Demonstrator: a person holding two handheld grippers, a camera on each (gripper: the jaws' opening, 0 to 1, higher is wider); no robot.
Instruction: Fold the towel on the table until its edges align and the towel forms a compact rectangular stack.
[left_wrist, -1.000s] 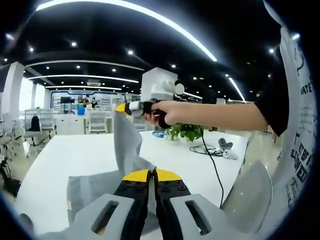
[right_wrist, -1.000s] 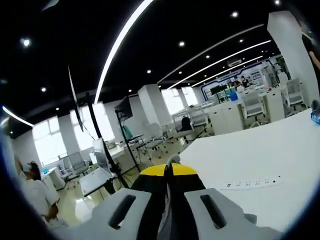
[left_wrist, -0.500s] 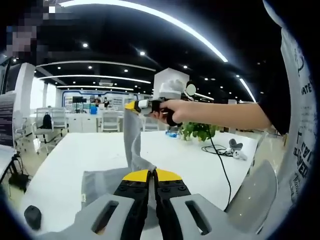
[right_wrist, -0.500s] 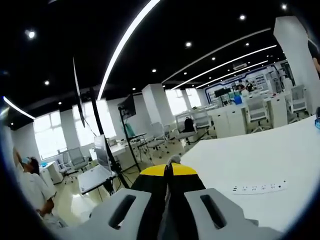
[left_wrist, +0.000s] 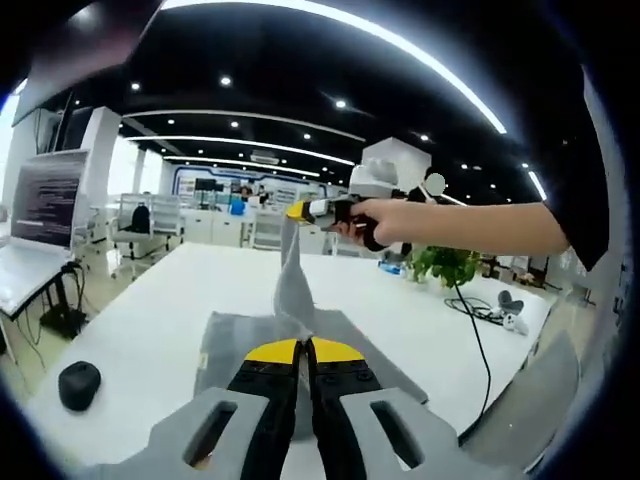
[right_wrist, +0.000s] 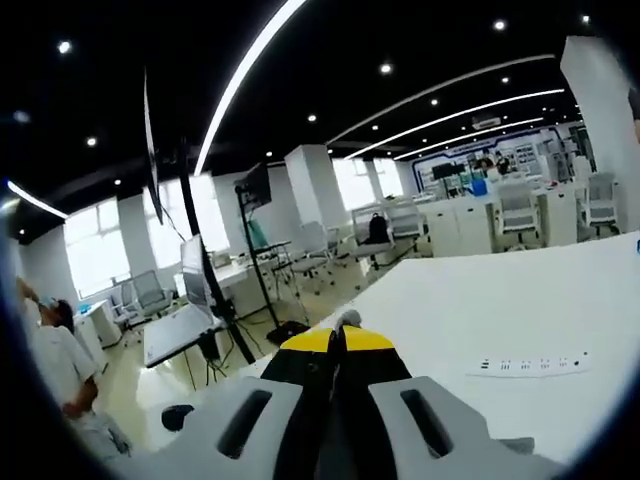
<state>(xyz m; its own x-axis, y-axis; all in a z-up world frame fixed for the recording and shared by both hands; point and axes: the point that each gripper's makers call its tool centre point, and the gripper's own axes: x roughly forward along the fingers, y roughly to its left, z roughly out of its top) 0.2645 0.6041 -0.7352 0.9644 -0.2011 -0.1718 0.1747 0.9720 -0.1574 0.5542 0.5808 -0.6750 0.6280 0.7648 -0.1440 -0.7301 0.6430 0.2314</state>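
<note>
A grey towel (left_wrist: 238, 338) lies partly flat on the white table (left_wrist: 150, 330). One narrow strip of it rises from the flat part up to my right gripper (left_wrist: 298, 211), which a person's hand (left_wrist: 385, 222) holds above the table, shut on the strip's top. My left gripper (left_wrist: 305, 350) is low over the towel, jaws together, with the foot of that strip pinched at its yellow tips. In the right gripper view, my right gripper (right_wrist: 336, 340) is shut and a small tuft of the towel (right_wrist: 347, 319) pokes out past its tips.
A black mouse (left_wrist: 78, 385) sits on the table's near left, also seen as the mouse (right_wrist: 178, 415). A white power strip (right_wrist: 530, 365) lies on the table. A plant (left_wrist: 446, 265) and a black cable (left_wrist: 478, 325) are at the right. A monitor (left_wrist: 45, 195) stands left.
Both cameras have swung, bringing the mouse and monitor into view. The lifted towel strip between the grippers looks narrower and more stretched. Both grippers stay shut on the towel.
</note>
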